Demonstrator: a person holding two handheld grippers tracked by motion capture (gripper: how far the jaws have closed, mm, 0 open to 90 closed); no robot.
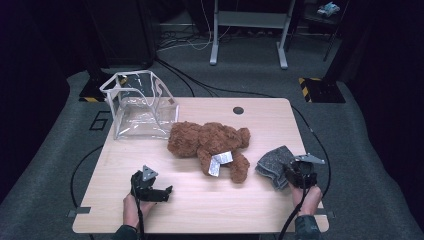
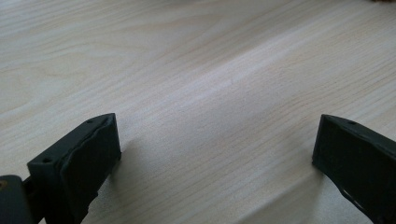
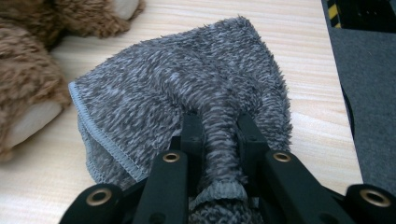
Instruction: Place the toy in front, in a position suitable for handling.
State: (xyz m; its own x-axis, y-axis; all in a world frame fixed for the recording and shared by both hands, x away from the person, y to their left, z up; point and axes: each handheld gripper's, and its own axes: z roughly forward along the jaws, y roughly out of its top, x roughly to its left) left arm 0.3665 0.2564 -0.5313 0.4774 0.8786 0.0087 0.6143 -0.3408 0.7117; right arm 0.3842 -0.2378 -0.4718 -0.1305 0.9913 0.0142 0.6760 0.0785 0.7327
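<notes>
On the bench [image 1: 200,210], the right tool [image 3: 219,126] is pinching a gray towel [image 3: 187,84] beside the teddy bear [image 1: 207,142]. The left tool [image 2: 215,144] is resting wide open.

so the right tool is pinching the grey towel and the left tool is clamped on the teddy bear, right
Not quite. The right tool does pinch the grey towel, but the left tool is open over bare table, as the left gripper view shows; the teddy bear lies untouched.

teddy bear [image 3: 32,70] cut off, towel [image 3: 187,93] fold pinched
</notes>
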